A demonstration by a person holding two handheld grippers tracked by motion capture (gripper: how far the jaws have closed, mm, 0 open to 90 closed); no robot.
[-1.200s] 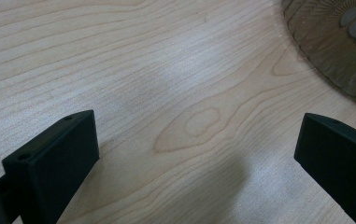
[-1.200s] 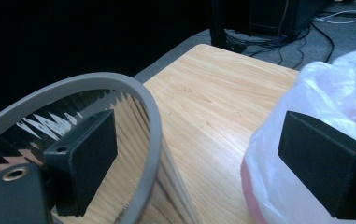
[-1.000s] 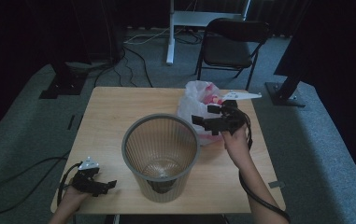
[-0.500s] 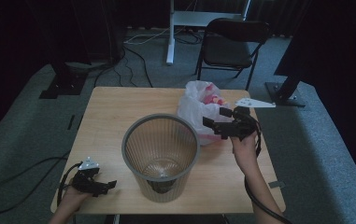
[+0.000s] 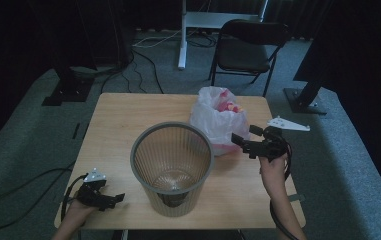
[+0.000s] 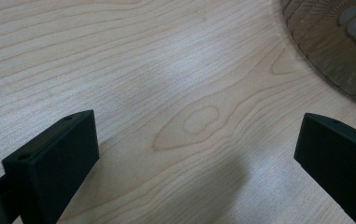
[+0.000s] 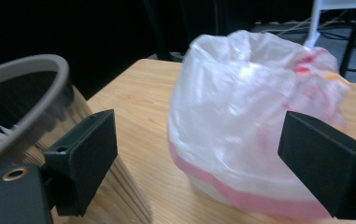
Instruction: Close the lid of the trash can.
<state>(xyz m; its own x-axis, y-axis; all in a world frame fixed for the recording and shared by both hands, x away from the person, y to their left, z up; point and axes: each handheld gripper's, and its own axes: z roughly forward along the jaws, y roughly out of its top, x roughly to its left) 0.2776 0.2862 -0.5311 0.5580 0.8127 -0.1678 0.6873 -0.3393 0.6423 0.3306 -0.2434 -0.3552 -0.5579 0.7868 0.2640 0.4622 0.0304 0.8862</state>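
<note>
Wooden table (image 5: 128, 125) holds one wastebasket (image 5: 172, 167), one plastic bag (image 5: 218, 122); both grippers' jaws apart.

I see a pale wooden desk (image 6: 119, 70) with smooth matt grain, a ribbed translucent grey plastic wastebasket (image 5: 172, 165), and a thin glossy crinkled whitish plastic bag (image 7: 255, 116).

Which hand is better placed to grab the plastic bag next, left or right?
Right. The right tool is open and aimed at the plastic bag, close beside it. The left tool sits at the table's near left corner, with the bin between.
</note>
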